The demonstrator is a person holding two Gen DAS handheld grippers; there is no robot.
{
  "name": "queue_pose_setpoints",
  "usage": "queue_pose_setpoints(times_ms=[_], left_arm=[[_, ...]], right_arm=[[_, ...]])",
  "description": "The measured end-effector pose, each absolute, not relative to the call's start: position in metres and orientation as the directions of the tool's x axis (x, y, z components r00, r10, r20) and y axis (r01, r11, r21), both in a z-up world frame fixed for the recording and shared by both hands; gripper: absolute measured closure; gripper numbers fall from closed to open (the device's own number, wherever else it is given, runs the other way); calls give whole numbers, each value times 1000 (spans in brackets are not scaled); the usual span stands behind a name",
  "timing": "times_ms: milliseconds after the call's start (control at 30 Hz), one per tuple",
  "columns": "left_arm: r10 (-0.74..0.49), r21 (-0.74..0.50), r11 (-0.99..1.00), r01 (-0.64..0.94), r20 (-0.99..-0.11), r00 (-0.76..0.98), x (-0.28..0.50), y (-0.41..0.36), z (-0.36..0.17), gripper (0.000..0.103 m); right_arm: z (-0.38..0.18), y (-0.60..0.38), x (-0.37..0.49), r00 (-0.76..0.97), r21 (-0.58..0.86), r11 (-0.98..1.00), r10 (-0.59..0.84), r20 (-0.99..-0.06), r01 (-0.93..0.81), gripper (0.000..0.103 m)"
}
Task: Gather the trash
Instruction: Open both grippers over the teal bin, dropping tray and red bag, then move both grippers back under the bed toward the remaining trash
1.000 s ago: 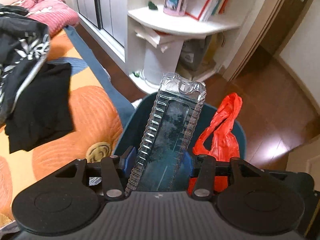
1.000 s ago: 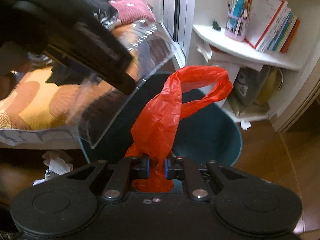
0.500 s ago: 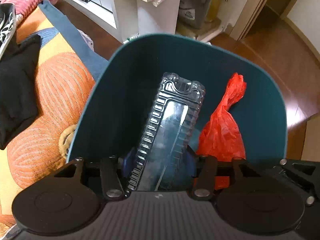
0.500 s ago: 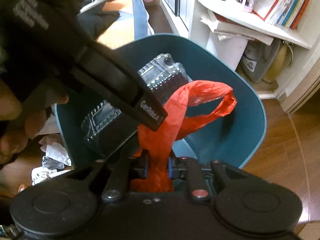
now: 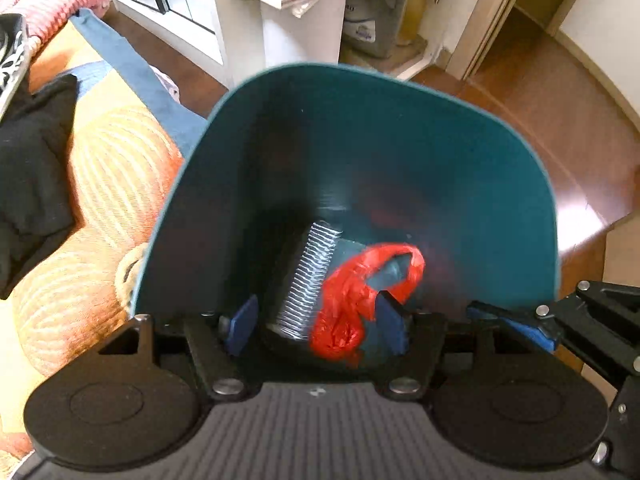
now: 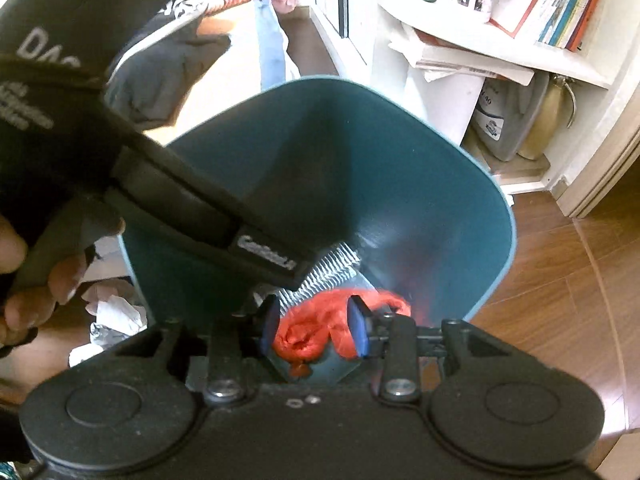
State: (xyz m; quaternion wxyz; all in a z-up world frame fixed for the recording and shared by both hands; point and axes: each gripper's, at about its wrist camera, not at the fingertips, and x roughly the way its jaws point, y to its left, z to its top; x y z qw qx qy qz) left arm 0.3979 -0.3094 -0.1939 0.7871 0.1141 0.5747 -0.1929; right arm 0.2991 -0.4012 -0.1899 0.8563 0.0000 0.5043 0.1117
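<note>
A teal trash bin (image 5: pixel 400 128) fills both views; in the right wrist view its wall (image 6: pixel 420 168) is close. A clear ribbed plastic container (image 5: pixel 308 280) and a red plastic bag (image 5: pixel 352 300) lie loose inside it. They also show in the right wrist view: the container (image 6: pixel 332 276) and the bag (image 6: pixel 316 332). My left gripper (image 5: pixel 316 320) is open and empty above the bin's mouth. My right gripper (image 6: pixel 314 326) is open over the bag, its blue pads apart. The left gripper's body (image 6: pixel 160 184) crosses the right wrist view.
An orange patterned bedspread (image 5: pixel 100 200) with dark clothes (image 5: pixel 28 168) lies left of the bin. A white shelf unit (image 6: pixel 500 60) with books and papers stands behind. Crumpled white paper (image 6: pixel 112 312) lies on the wooden floor (image 5: pixel 560 140) by the bin.
Both grippers have opened. The clear container has dropped from the left gripper and the red bag from the right gripper; both now lie inside the bin.
</note>
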Motion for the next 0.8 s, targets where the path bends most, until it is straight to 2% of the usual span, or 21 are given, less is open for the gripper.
queue_pose_setpoints(times_ms=[400,800], left_arm=[[-222,-42,897,439,-903,367,350,-265,-124,39],[-246,-49,921,387,-844,476,296,-199,-59,39]], right_arm=[[-134,-398,272,547,165,971,233,-804,-171,65],[-80,-362,238,602,180,949,303,-739,-258,64]])
